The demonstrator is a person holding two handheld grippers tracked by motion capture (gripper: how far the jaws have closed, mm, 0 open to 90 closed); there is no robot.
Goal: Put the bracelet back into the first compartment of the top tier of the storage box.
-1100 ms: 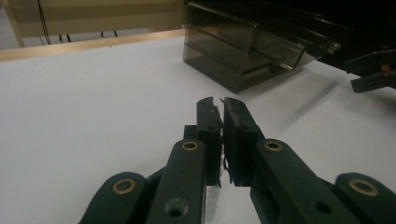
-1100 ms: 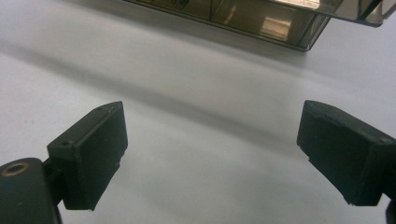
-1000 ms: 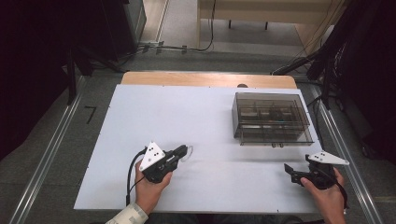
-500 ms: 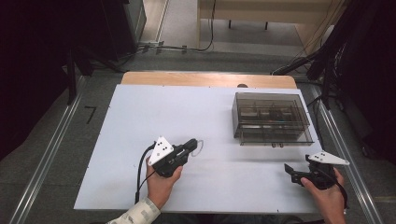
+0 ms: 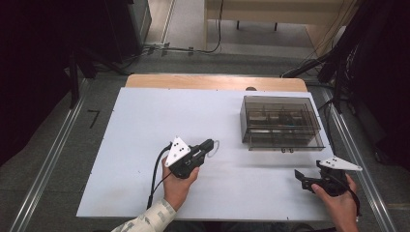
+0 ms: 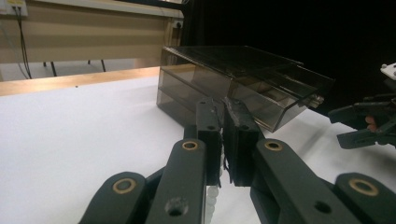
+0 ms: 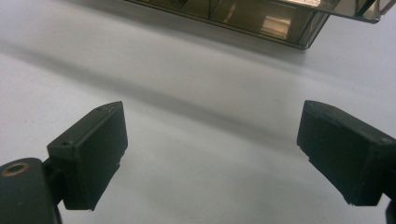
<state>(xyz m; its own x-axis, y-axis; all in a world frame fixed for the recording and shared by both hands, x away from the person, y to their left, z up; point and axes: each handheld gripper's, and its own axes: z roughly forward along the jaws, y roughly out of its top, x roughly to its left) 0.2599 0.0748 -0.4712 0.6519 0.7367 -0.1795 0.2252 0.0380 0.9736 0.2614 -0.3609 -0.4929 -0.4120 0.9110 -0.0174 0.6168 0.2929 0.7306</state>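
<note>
Lab rig — white board (image 5: 145, 145) on table, floor cables (image 5: 183, 48), dark equipment racks (image 5: 43, 58).

A white table (image 5: 145, 125) with a wooden far edge (image 5: 212, 82) stands on grey floor (image 5: 58, 140). Cables (image 5: 183, 48) trail beyond it; the sides are dark.

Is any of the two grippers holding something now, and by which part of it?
The left gripper is shut on a thin pale beaded loop; the gripped part is hidden. The right gripper is open, holding nothing.
</note>
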